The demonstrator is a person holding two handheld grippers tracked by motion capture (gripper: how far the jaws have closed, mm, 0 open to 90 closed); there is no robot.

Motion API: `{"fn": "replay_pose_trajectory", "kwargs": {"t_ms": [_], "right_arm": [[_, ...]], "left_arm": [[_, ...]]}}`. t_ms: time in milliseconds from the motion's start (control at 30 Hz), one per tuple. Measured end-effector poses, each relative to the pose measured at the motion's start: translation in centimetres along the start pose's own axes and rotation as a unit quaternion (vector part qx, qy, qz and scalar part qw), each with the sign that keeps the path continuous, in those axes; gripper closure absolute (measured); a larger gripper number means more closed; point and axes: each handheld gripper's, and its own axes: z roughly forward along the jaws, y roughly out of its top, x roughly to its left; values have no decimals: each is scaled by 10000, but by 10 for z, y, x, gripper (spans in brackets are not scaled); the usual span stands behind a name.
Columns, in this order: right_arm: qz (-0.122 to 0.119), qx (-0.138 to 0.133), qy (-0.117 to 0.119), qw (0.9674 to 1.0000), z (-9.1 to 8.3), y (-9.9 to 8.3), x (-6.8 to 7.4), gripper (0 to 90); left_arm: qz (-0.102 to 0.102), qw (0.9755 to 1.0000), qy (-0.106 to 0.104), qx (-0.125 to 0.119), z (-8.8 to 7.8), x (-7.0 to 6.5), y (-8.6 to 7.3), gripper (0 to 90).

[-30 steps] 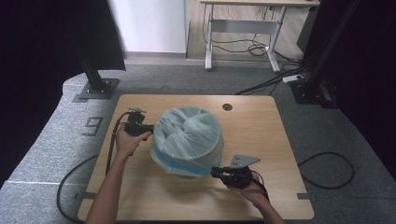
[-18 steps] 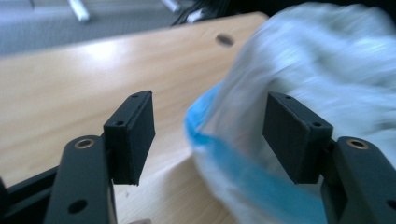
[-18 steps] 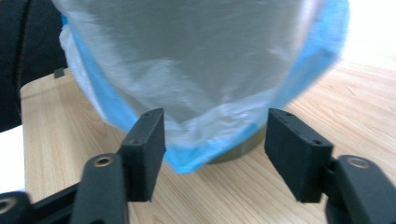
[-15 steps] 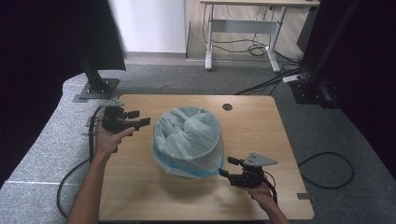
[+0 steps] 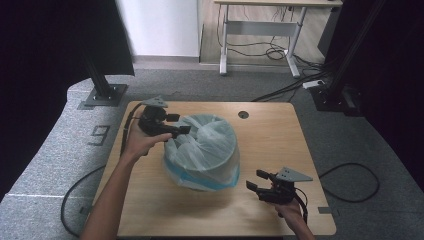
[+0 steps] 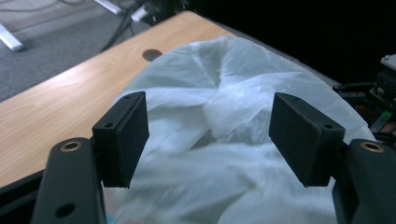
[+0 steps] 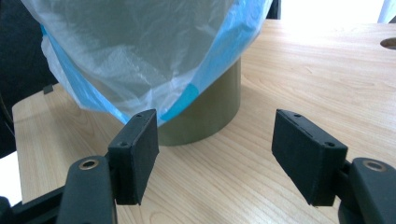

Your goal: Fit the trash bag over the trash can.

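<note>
Grey carpet surrounds the wooden table (image 5: pixel 280 150), where an olive bin (image 7: pixel 210 112) lined with a white-and-blue bag (image 5: pixel 202 150) stands upright at centre, its long axis vertical and its mouth facing up. At ten o'clock, the left gripper (image 5: pixel 181 123) hangs over the bag's rim; its jaws have just been opening and stand spread, holding nothing. At four o'clock, the right gripper (image 5: pixel 254 180), apart from the bin, has likewise just been opening, with nothing between its jaws.
</note>
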Motion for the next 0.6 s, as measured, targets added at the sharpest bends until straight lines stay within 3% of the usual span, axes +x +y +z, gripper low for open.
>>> {"fn": "replay_pose_trajectory", "kwargs": {"t_ms": [300, 467, 600], "right_arm": [[47, 98, -40, 9999, -2, -3, -2, 311], [55, 91, -35, 9999, -3, -4, -3, 313], [84, 136, -103, 9998, -2, -5, -5, 315]], "left_arm": [[195, 9975, -51, 679, 47, -12, 27, 317], [172, 9911, 28, 1321, 76, -13, 34, 378], [270, 9868, 50, 1595, 93, -17, 36, 404]]}}
